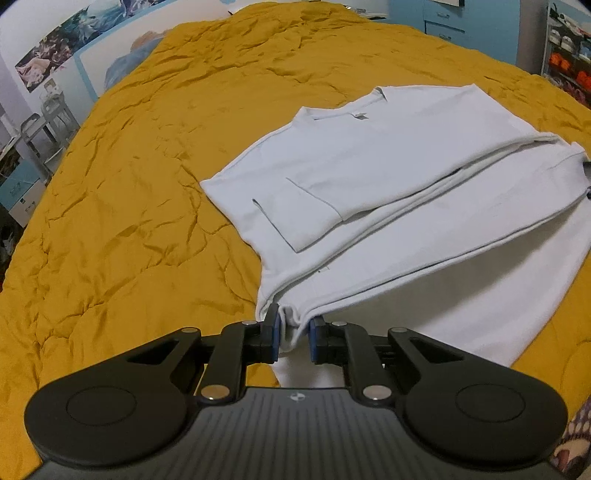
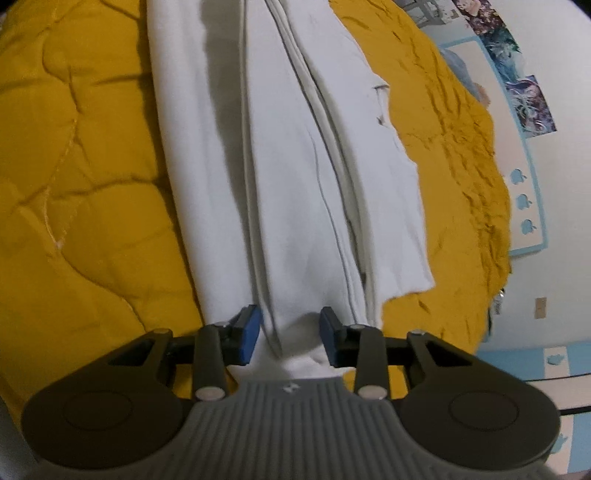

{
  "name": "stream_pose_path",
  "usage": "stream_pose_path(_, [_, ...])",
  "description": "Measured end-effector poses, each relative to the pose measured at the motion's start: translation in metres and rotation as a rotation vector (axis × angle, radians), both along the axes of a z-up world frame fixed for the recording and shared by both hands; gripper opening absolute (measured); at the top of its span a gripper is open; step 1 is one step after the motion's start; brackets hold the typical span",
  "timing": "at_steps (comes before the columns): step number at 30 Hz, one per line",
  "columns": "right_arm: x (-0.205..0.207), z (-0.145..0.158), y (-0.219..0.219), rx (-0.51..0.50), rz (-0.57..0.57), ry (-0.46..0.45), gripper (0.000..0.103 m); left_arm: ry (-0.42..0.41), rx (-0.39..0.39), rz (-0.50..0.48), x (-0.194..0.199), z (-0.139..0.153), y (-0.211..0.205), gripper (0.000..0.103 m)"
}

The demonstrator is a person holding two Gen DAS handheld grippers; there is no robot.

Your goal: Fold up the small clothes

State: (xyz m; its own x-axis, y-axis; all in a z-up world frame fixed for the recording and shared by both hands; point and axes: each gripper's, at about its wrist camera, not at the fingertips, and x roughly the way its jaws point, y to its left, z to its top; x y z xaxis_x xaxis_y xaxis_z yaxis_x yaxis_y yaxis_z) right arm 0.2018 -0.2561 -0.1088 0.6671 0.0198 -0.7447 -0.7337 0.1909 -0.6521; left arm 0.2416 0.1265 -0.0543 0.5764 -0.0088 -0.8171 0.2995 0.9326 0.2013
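A white shirt (image 1: 369, 177) lies partly folded on the mustard-yellow quilt (image 1: 147, 184), with its collar at the far end and a sleeve folded across the body. My left gripper (image 1: 294, 334) is at the shirt's near hem corner, and bunched white fabric sits between its blue pads (image 1: 275, 332). In the right wrist view the shirt (image 2: 288, 184) runs away from me in long folded layers. My right gripper (image 2: 290, 334) has its pads (image 2: 249, 334) on either side of the layered edge. A gap shows on both grippers, so the grip is unclear.
The quilt covers a wide bed, also seen in the right wrist view (image 2: 74, 184). Blue drawers (image 1: 443, 22) and shelves (image 1: 569, 55) stand behind the far edge. A wall with posters (image 2: 528, 96) lies to the right.
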Motion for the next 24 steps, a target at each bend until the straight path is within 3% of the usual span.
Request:
stream_pose_path(6, [-0.011, -0.007, -0.009, -0.069, 0.053, -0.051, 0.026, -0.006, 0.04, -0.02, -0.009, -0.006, -0.008, 0.016])
stream_pose_path(12, [-0.017, -0.017, -0.009, -0.093, 0.079, -0.081, 0.006, -0.004, 0.052, -0.036, -0.018, -0.007, -0.009, 0.016])
stream_pose_path(14, [-0.019, -0.011, -0.012, -0.068, 0.068, -0.088, 0.0, -0.006, 0.055, -0.036, -0.018, -0.007, -0.009, 0.016])
stream_pose_path(20, [-0.02, 0.014, -0.017, 0.004, 0.034, -0.126, 0.0, -0.027, 0.067, -0.033, -0.022, -0.002, -0.011, 0.015])
stream_pose_path(24, [-0.018, 0.045, -0.02, 0.058, 0.012, -0.203, 0.0, -0.082, 0.061, -0.01, -0.025, 0.012, -0.011, 0.013])
